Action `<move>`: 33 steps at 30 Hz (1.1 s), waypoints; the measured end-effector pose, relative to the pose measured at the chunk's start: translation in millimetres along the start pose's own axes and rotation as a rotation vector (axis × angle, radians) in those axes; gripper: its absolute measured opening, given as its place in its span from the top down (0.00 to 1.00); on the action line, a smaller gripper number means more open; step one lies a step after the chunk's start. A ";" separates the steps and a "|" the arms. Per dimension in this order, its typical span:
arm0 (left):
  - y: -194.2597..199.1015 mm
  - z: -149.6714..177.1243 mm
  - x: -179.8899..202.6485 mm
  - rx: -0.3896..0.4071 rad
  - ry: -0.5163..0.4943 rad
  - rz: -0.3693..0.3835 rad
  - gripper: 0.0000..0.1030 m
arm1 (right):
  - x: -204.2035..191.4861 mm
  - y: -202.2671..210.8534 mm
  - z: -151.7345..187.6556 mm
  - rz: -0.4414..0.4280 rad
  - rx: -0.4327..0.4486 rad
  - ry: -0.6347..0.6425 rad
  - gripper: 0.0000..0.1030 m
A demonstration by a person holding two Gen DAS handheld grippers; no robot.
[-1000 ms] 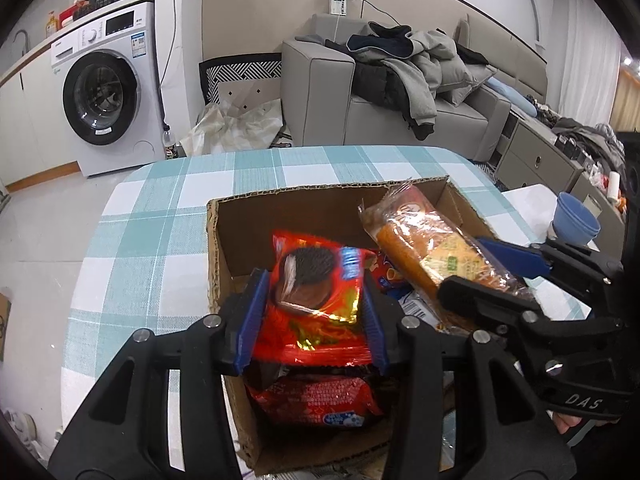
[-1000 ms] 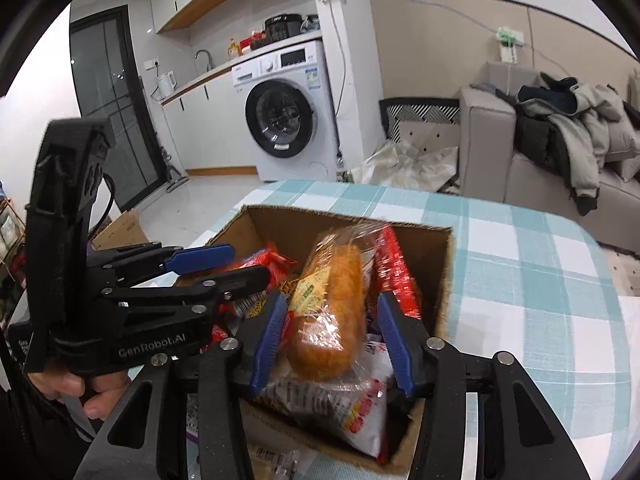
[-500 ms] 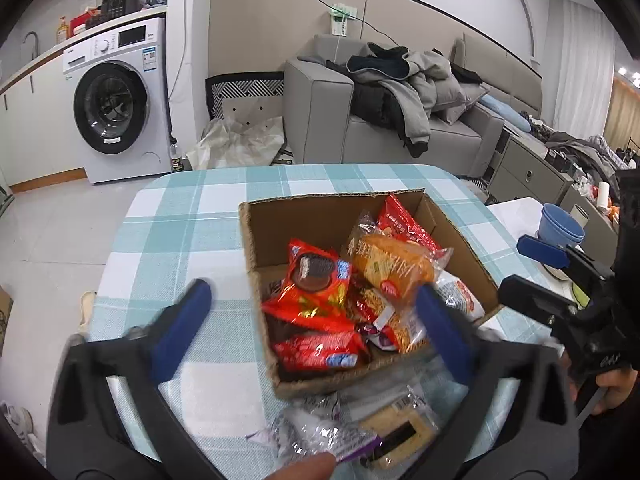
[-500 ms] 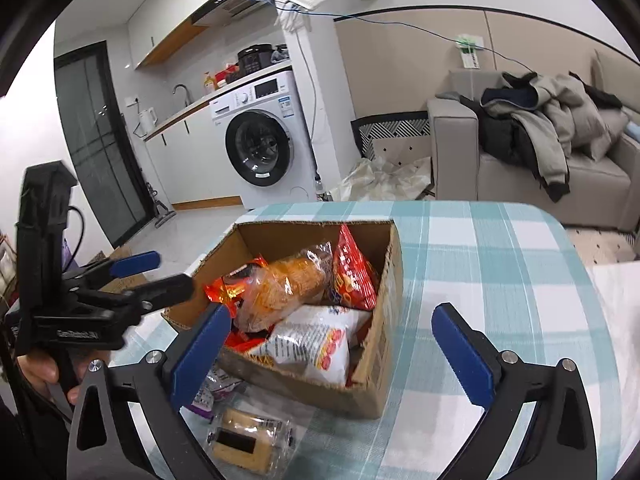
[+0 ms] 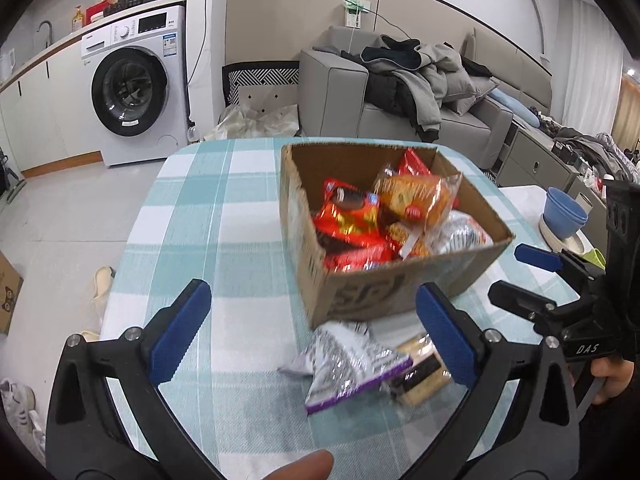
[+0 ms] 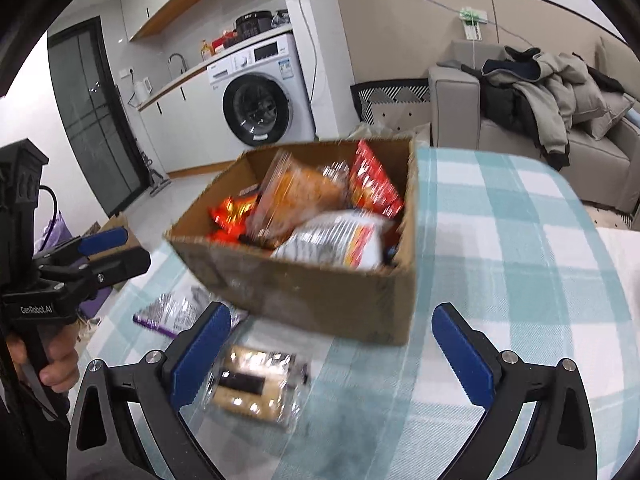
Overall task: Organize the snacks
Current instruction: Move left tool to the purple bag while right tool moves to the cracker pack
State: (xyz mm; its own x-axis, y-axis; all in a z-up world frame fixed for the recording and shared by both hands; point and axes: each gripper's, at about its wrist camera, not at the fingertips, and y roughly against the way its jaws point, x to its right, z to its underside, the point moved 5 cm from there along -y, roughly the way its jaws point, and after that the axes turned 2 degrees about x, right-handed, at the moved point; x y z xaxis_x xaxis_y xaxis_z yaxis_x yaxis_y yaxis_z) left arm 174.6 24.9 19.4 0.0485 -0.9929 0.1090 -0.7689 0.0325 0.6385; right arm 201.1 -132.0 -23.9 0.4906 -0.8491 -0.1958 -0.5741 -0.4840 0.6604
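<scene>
At the far left the left gripper (image 5: 312, 330) hangs over the checked bench (image 5: 208, 208) with its blue fingers (image 5: 180, 332) spread wide and nothing between them. Just beyond them, on the cloth in front of the cardboard box (image 5: 384, 300), lie two loose snacks: a silver-and-purple foil packet (image 5: 344, 364) and, partly tucked under its right edge, a clear-wrapped biscuit pack (image 6: 252, 388). The box itself holds a jumble that I count as five packets at least: a red chocolate-biscuit pack (image 5: 348, 216), an orange bread roll in clear film (image 5: 416, 196), a red bag (image 6: 374, 184) standing against the far wall, a white-and-silver bag (image 6: 340, 240), and another red pack low in front; others may be buried. Further right, the right gripper (image 6: 332, 354) is likewise fully open and empty, hovering near the biscuit pack. The risks, as I judge them: the two loose packets overlap, so closing on one may drag or pinch the other; crinkly foil could slip from smooth pads; squeezing hard could crush the biscuits; and both tools reaching for the same spot could collide. Both views are motion-blurred, so the finer labels cannot be read.
</scene>
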 end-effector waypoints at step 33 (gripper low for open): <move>-17.0 28.8 -16.8 -0.136 -0.023 -0.004 0.01 | -85.8 -74.4 76.2 0.016 -0.256 0.197 0.01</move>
State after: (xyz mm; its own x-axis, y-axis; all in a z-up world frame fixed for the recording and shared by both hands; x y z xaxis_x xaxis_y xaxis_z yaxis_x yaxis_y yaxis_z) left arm 168.5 37.7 -15.2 0.0357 -0.9953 0.0900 -0.6755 0.0423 0.7361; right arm 151.8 -39.2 -111.5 0.6144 -0.7869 -0.0567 -0.4116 -0.3810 0.8279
